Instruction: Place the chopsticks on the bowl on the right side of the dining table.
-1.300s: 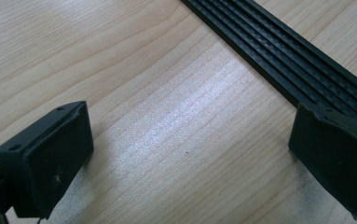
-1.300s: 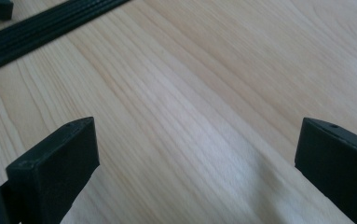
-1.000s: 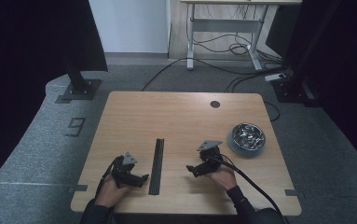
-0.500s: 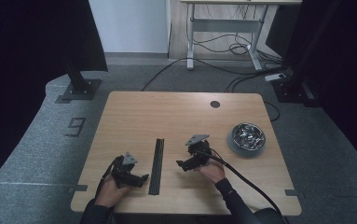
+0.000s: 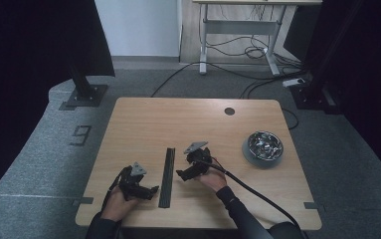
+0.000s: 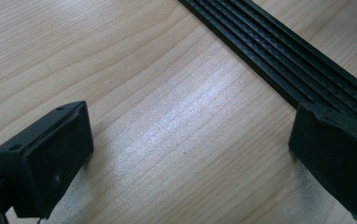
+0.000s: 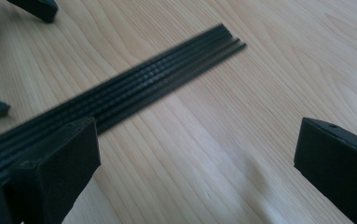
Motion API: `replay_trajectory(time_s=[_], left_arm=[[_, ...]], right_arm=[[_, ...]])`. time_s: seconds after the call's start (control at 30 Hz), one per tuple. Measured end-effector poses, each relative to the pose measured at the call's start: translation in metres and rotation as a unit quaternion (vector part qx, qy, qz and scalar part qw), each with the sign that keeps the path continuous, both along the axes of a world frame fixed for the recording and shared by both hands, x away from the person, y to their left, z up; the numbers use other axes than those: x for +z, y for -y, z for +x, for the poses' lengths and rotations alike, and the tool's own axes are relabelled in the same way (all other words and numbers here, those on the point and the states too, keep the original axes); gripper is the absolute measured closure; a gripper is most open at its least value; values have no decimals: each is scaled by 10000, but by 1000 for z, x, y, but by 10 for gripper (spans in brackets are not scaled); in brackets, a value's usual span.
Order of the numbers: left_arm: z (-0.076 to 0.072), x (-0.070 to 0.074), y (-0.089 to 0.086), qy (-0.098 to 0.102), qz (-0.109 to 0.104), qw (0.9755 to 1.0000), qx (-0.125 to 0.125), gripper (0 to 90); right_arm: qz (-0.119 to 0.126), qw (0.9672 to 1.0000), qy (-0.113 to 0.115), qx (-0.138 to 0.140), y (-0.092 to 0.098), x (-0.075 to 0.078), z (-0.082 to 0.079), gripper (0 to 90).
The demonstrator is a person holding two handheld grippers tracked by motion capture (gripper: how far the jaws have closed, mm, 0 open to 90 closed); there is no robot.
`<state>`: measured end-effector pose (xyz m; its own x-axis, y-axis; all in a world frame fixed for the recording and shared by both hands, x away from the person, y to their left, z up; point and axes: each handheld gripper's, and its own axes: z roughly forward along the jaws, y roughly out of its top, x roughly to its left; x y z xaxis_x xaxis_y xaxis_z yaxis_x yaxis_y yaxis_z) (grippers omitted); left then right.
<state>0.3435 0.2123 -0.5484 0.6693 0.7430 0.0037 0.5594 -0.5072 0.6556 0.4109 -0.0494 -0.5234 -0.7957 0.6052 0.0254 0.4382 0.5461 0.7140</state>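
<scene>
- We are working over a set of thin black rods (image 5: 167, 176) lying side by side as one flat strip, running from 12 to 6 o'clock just left of the middle of the worktop (image 5: 143, 124).
- We are holding the left gripper (image 5: 145, 191) at 9 o'clock of the strip's near end, jaws apart and empty, one jaw reaching right up to the strip's edge, likely so it can steady that end.
- We are bringing the right gripper (image 5: 182, 174) in from 3 o'clock, near the strip's middle, jaws wide apart with bare wood between them; it looks set to pick off a rod.
- We are keeping a metal bowl (image 5: 263, 146) of shiny bits well apart at 3 o'clock.
- The strip's near end is lying close to the worktop's front edge, while the far half toward 12 o'clock is giving us open room.
</scene>
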Motion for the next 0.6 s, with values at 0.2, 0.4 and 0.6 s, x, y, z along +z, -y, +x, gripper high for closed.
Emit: replay_trajectory(time_s=[0.2,0.4,0.6], left_arm=[[0,0,0,-1,0,10000,-1,0],[0,0,0,-2,12,10000,-7,0],[0,0,0,-2,6,10000,-3,0]], right_arm=[[-60,10000,4,13,-15,-4,3,0],[-153,9999,-8,-22,-27,-13,4,1],[-119,9999,-30,-51,-32,-19,5,9]])
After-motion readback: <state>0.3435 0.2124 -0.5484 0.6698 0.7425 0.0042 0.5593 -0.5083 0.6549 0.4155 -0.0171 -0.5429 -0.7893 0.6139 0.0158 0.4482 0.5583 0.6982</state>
